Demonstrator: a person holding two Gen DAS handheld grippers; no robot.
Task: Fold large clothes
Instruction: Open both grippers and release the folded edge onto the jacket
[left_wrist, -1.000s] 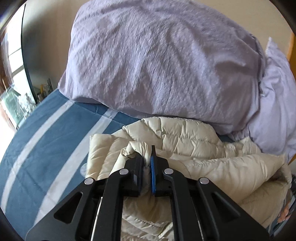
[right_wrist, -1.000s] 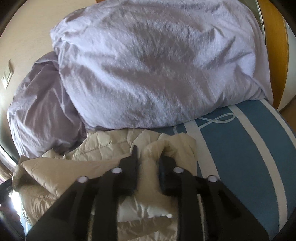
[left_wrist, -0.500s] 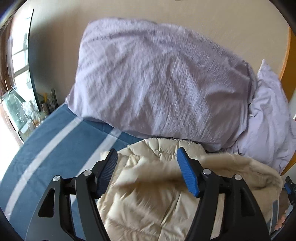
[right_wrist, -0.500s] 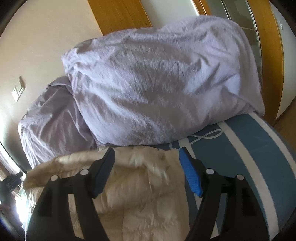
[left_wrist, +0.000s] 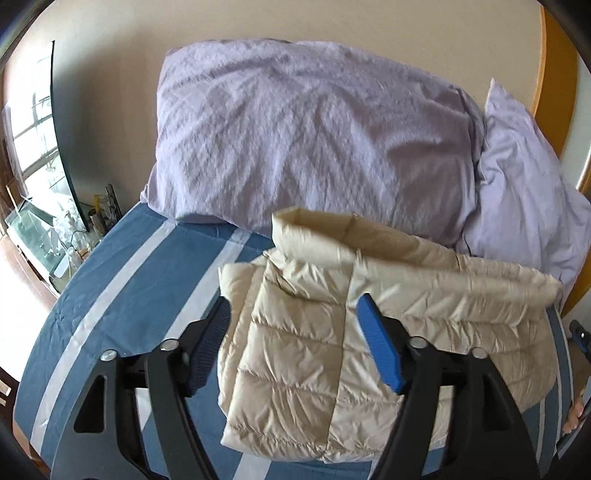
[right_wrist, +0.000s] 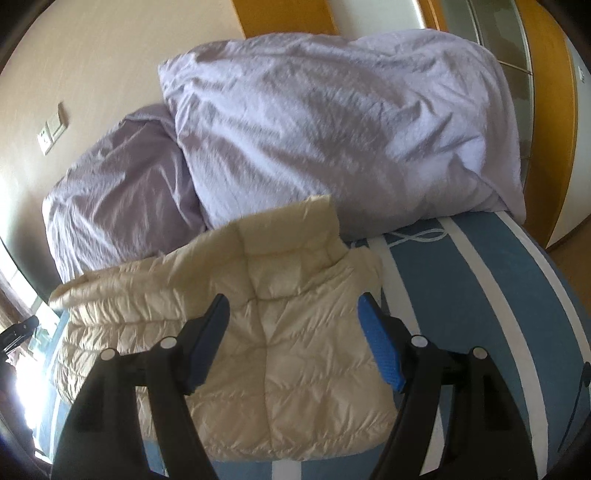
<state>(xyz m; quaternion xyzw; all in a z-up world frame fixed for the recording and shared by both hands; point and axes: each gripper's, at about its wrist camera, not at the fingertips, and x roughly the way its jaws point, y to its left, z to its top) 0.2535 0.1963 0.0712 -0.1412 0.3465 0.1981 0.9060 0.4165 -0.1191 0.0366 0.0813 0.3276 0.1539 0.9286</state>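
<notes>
Both claws let go & backed off jacket (left_wrist: 314, 332); left claw (left_wrist: 295, 343) opening, right claw (right_wrist: 293, 339) wide, empty; sleeves hidden.

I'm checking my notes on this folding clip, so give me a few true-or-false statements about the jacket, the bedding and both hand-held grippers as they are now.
1. The jacket lies folded on the striped sheet. True.
2. The right hand-held gripper is clamped on the jacket. False: its pads stand apart, touching nothing.
3. Lilac pillows lie behind the jacket. True.
4. The left hand-held gripper holds a sleeve. False: its jaws are opening and hold nothing.
5. The jacket is dark blue. False: it is cream.
</notes>
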